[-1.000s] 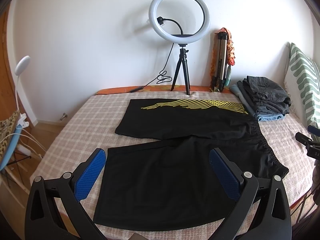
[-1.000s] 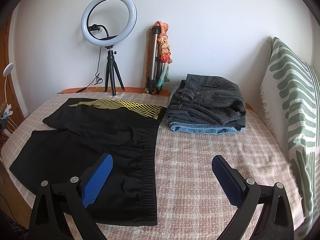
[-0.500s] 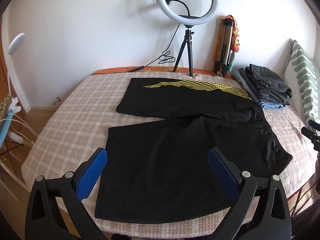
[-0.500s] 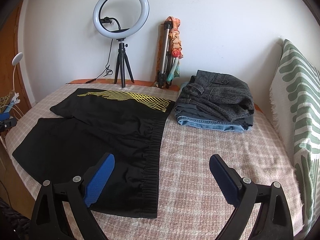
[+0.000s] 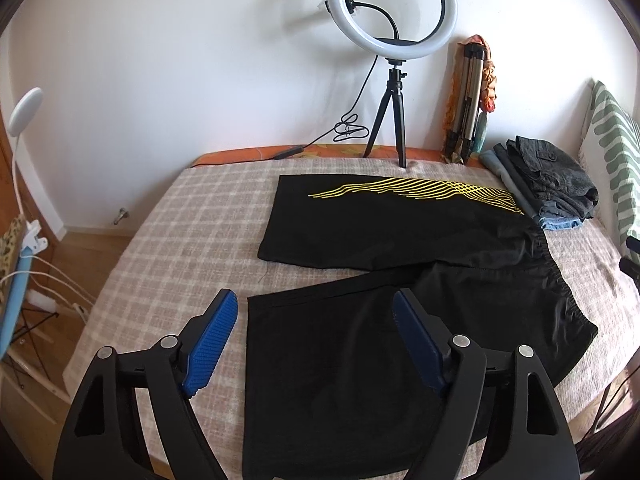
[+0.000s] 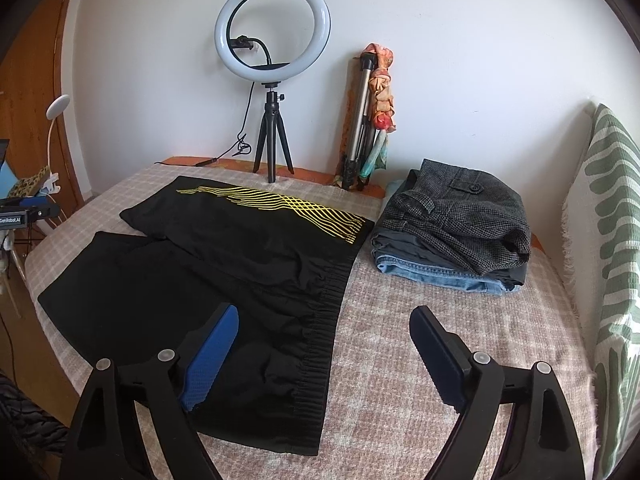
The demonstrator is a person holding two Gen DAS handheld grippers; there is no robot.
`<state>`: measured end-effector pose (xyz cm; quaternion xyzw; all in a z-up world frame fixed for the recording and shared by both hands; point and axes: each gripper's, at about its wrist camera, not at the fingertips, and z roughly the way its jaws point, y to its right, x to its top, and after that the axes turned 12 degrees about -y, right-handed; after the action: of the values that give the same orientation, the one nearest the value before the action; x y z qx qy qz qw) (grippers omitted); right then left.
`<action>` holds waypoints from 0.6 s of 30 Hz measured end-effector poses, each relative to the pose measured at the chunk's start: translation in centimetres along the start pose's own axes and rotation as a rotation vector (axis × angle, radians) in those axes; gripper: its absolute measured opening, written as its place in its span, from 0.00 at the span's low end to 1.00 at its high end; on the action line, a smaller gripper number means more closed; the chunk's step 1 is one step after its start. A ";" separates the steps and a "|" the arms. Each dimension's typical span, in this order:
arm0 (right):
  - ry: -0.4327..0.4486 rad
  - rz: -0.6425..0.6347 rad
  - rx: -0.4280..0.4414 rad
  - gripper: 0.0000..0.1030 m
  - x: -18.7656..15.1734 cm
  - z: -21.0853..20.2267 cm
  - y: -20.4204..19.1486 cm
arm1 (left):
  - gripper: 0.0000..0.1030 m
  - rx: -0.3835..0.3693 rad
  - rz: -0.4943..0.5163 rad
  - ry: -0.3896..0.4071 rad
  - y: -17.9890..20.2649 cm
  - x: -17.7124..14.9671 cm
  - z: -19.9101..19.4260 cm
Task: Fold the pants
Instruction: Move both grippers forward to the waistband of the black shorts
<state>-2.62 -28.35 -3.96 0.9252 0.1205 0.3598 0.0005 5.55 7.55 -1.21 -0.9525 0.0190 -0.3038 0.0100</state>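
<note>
Black shorts [image 5: 400, 232] with yellow wavy lines lie flat on the checked bedspread [image 5: 180, 240], legs to the left, waistband [image 6: 328, 320] to the right. My left gripper [image 5: 316, 314] hovers over the near leg's hem [image 5: 248, 340]. Its jaws are closing, with the hem corner showing between the blue pads [image 5: 212, 340], which do not press on it. My right gripper [image 6: 324, 322] hangs above the near end of the waistband, also closing. The elastic edge lies below and between its fingers, untouched.
A stack of folded trousers [image 6: 452, 232] sits at the back right, with a green-patterned pillow [image 6: 612, 240] beside it. A ring light on a small tripod [image 6: 272, 52] and a folded tripod with a scarf [image 6: 368, 120] stand at the wall. The bed's left edge [image 5: 104, 304] drops to the floor.
My left gripper has slid left, from over the middle of the near leg to its hem corner, and its jaws have narrowed. The right gripper's jaws have narrowed slightly; it has tilted a little.
</note>
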 end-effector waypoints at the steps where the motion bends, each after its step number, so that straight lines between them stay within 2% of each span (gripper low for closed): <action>1: -0.001 0.005 0.018 0.86 0.5 0.1 0.3 | 0.76 -0.001 0.005 -0.004 -0.3 0.7 0.2; 6: -0.019 -0.031 0.045 0.84 3.7 1.6 1.1 | 0.72 -0.042 -0.048 -0.048 -2.4 4.8 2.3; 11: -0.033 -0.062 0.087 0.84 7.6 4.2 2.1 | 0.69 -0.048 -0.062 -0.093 -3.8 8.3 5.0; 18: -0.110 -0.078 0.111 0.83 12.7 9.3 3.4 | 0.66 -0.112 -0.126 -0.176 -5.7 12.3 10.1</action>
<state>13.34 -28.07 -2.09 0.9367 0.1762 0.3011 -0.0301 21.58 12.84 -2.18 -0.9738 -0.0249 -0.2175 -0.0609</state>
